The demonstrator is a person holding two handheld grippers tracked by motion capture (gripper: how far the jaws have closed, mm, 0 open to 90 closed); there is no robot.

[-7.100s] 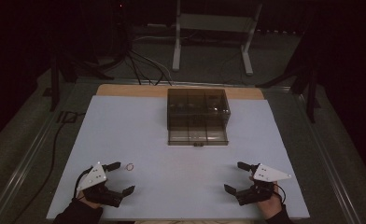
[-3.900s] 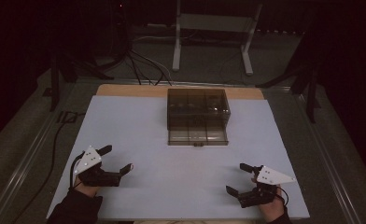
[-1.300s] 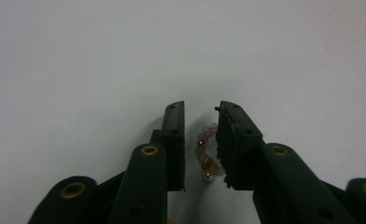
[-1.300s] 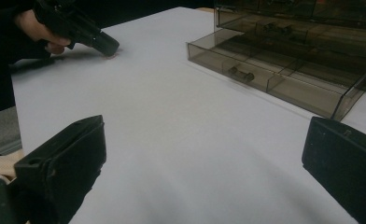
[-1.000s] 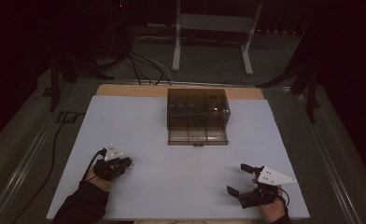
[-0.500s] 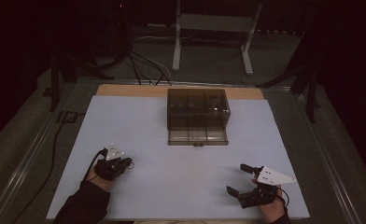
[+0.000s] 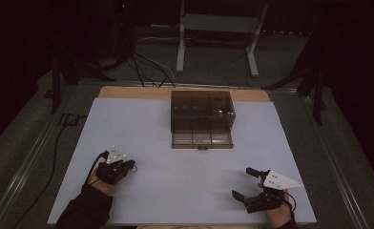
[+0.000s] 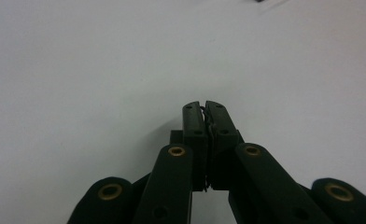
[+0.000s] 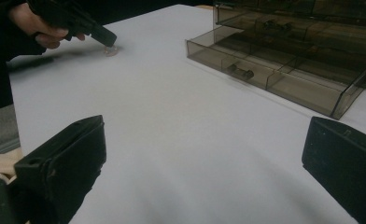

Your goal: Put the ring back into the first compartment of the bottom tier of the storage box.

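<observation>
So the left gripper (image 7: 128,166) is down at the near left of the white table sheet (image 7: 175,191), tips on the surface, and its jaws are pressed together on something tiny. In the left gripper view you can see a thin bit of wire or ring edge (image 8: 208,122) caught right in the seam between the two black pads (image 8: 192,122) (too small and dark to say much more than that). From the right gripper view the same spot shows a small pale, pinkish ring-like thing (image 9: 110,49) sitting at the tip of that gripper, touching the sheet, with the person's hand (image 9: 41,32) wrapped around the gripper body.

The right gripper (image 7: 244,183) sits at the near right of the sheet, well apart from the left one, jaws spread wide with nothing between them; in its own view just bare sheet shows between the two black pads.

Farther back, centred on the table, is a smoky translucent drawer box (image 7: 202,112) with its bottom drawer (image 7: 202,139) pulled out toward the person. The drawer is split into compartments, and a couple of small dark items lie in them, hard to make out.
</observation>
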